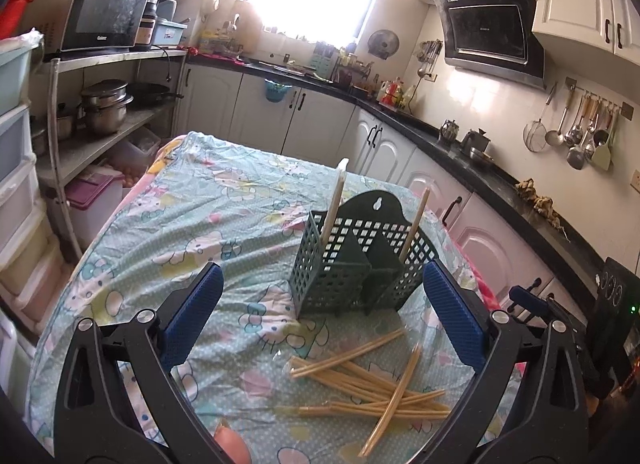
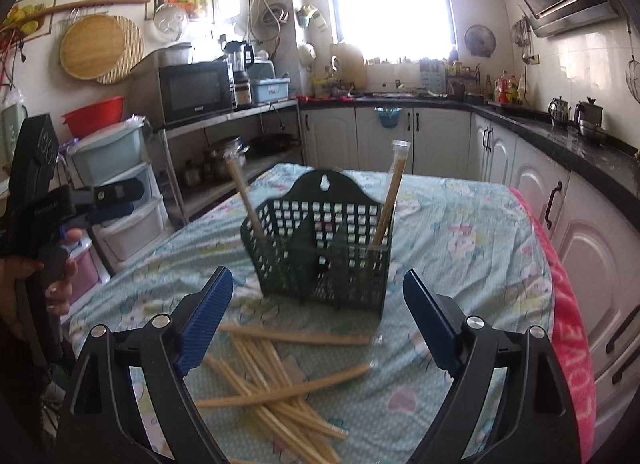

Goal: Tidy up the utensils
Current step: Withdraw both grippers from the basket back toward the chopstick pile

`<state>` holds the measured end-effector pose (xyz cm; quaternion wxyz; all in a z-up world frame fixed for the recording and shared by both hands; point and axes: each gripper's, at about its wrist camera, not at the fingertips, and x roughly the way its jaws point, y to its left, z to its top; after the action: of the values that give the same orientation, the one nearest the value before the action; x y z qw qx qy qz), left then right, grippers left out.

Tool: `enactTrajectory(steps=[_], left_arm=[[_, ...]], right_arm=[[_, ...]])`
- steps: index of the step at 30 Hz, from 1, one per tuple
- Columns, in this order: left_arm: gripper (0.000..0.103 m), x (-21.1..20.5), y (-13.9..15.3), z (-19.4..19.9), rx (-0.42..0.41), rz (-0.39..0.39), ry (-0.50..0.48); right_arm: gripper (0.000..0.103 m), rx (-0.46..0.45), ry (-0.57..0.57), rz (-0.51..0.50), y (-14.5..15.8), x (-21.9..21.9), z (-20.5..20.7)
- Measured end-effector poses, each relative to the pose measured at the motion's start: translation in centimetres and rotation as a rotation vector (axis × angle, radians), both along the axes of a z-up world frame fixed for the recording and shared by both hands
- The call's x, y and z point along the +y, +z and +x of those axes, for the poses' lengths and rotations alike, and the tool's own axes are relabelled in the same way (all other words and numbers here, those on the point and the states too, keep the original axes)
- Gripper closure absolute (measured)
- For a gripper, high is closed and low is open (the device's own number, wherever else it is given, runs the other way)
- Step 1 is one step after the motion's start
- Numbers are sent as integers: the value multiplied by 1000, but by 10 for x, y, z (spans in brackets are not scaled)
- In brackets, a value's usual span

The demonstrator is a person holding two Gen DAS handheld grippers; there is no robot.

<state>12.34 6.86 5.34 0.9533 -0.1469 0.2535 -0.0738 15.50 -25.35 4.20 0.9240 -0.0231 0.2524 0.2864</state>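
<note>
Green lattice caddy (image 2: 320, 252) holding two upright wrapped chopsticks (image 2: 390, 200); pale chopsticks (image 2: 280, 388) scattered nearer; left gripper (image 1: 322, 316) and right gripper (image 2: 318, 316) released, empty

Your worktop (image 1: 168, 224) carries a cloth (image 2: 460, 224) over its whole top. On the cloth stands the utensil holder (image 2: 320, 260), upright, with dividers splitting it into compartments. One wrapped chopstick pair (image 2: 390, 200) leans in its right compartment, another (image 2: 246, 200) in its left, as the right wrist view shows them. Before the holder, nearer you, the loose chopsticks (image 2: 280, 388) lie crossed in a heap on the cloth. Behind the worktop runs the counter (image 1: 460, 136); a shelf rack (image 2: 224, 120) stands to its left.
</note>
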Motion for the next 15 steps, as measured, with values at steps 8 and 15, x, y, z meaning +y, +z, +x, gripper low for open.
enactTrajectory(steps=[8,15], left_arm=[[11,-8,-18,-5,32,16,-15],[11,-16,-39,-6,86,24,-40]], right_arm=[[17,45,11,-39,-15,3,-13],[16,94,6,-60,-32,2,-21]])
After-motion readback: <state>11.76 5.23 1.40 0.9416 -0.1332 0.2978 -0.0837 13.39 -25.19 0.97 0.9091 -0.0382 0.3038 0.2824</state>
